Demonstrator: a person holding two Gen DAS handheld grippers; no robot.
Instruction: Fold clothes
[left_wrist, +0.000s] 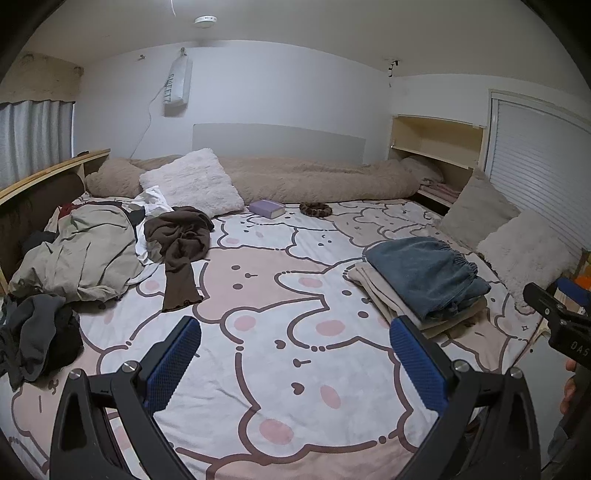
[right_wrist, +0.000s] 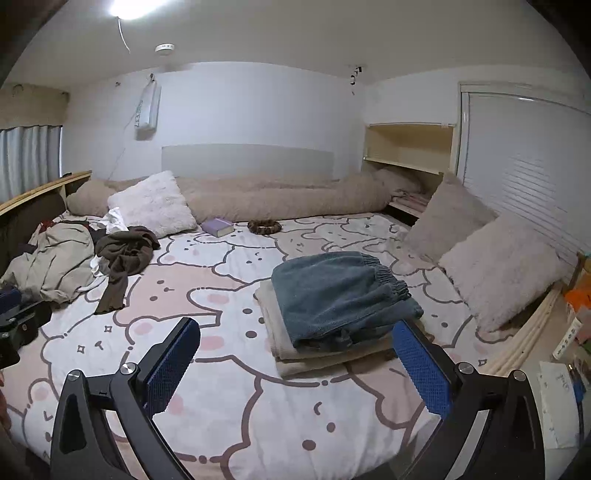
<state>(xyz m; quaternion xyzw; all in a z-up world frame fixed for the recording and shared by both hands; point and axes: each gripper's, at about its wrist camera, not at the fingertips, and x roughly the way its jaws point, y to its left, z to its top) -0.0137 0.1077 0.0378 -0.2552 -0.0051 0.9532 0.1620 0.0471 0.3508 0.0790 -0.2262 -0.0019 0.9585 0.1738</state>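
A folded stack lies on the right of the bed: a blue denim garment (left_wrist: 424, 277) (right_wrist: 340, 295) on top of folded beige cloth (right_wrist: 295, 354). Unfolded clothes are heaped at the far left: a brown long-sleeved top (left_wrist: 181, 243) (right_wrist: 123, 258), a beige garment (left_wrist: 81, 254) (right_wrist: 55, 262), white cloth (left_wrist: 151, 199) and a dark grey garment (left_wrist: 37, 336). My left gripper (left_wrist: 295, 354) is open above the patterned bedsheet (left_wrist: 258, 332), with nothing between its blue pads. My right gripper (right_wrist: 297, 358) is open too, hovering just in front of the folded stack.
A purple book (left_wrist: 267, 208) and a leopard-print scrunchie (left_wrist: 315, 209) lie near the long beige bolster (left_wrist: 295, 181). Fluffy pillows (right_wrist: 498, 266) line the right edge. A wooden headboard shelf (left_wrist: 48, 173) runs along the left. The right gripper's body (left_wrist: 554, 314) shows at the left view's right edge.
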